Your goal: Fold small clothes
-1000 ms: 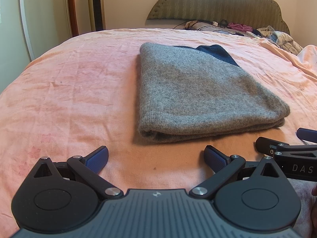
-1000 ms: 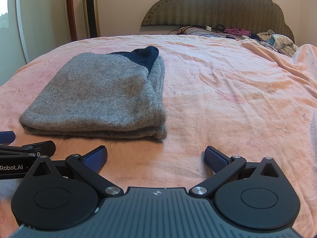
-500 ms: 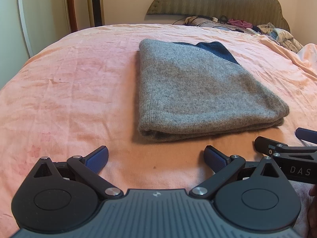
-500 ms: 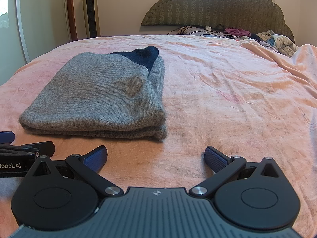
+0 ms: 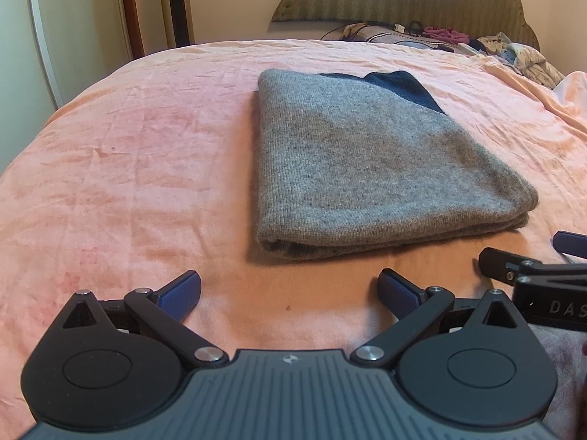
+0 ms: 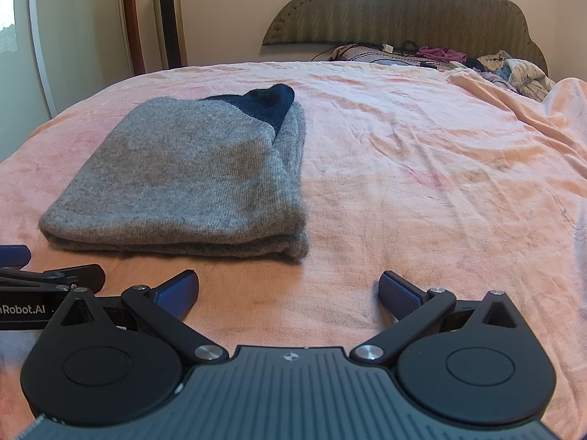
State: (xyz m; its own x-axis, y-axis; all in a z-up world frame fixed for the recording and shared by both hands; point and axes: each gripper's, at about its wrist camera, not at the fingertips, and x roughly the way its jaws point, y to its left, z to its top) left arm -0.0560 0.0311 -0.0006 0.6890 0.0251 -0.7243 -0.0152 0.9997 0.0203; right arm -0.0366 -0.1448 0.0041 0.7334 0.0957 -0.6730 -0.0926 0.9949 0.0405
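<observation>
A grey knitted garment with a dark blue part at its far end point(image 5: 367, 161) lies folded into a flat rectangle on the pink bedsheet point(image 5: 128, 168). It also shows in the right wrist view point(image 6: 190, 179). My left gripper point(image 5: 290, 295) is open and empty, a short way in front of the fold's near edge. My right gripper point(image 6: 290, 295) is open and empty, near the garment's near right corner. Each gripper's side shows in the other's view: the right one point(image 5: 532, 275), the left one point(image 6: 47, 286).
A green padded headboard point(image 6: 400, 11) stands at the far end, with a pile of loose clothes and cables point(image 6: 477, 62) below it. A tall heater point(image 6: 168, 18) and a white door frame point(image 6: 40, 55) stand at the far left. The sheet is bunched at the right point(image 6: 550, 110).
The left wrist view has tipped down slightly, so the garment sits a little lower in it. The garment and the right gripper have not moved.
</observation>
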